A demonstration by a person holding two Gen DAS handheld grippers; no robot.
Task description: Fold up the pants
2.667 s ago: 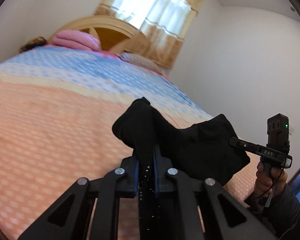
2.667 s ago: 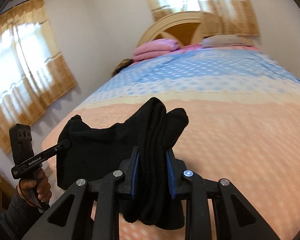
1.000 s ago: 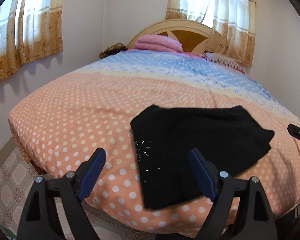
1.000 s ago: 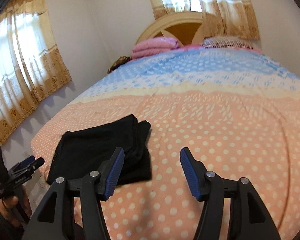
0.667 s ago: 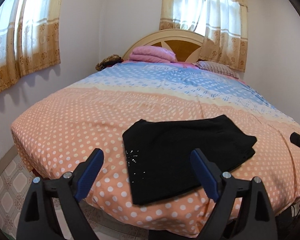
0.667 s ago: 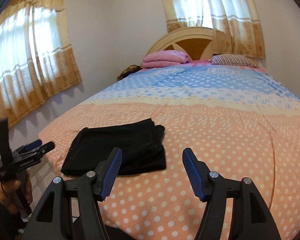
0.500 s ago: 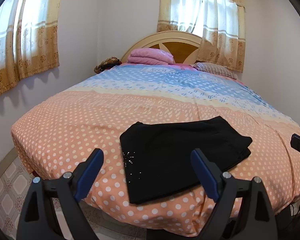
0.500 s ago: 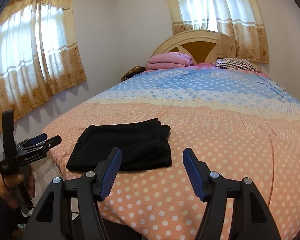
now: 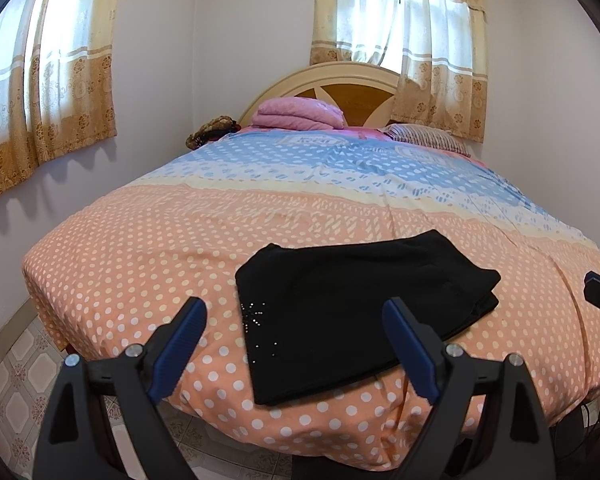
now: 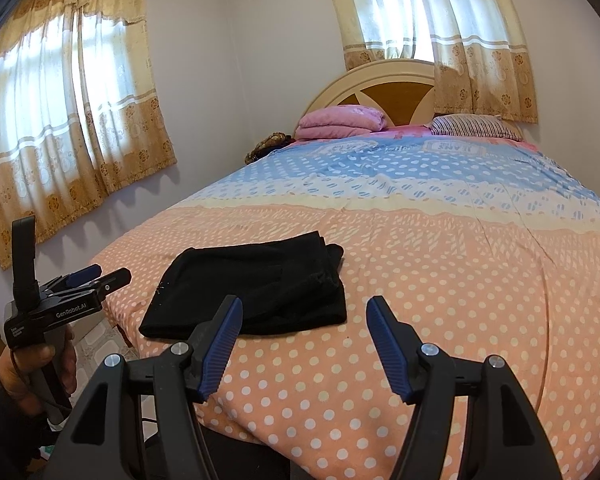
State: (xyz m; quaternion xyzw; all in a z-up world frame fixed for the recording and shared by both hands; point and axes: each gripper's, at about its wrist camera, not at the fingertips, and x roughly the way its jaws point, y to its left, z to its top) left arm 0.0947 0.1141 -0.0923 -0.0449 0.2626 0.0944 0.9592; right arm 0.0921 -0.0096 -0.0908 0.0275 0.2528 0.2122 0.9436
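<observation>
While my left claw [image 9: 294, 320] hangs with its fingers spread wide, the folded black pants [image 9: 356, 304] lie flat near the foot edge of the polka-dot bed [image 9: 140, 248], and my right claw [image 10: 304, 320] hangs equally agape, clear of them.

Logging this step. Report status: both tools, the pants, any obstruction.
Left tool open, empty. Right tool open, empty. Pants folded, flat on bedspread near foot edge. Nothing in the way.
</observation>
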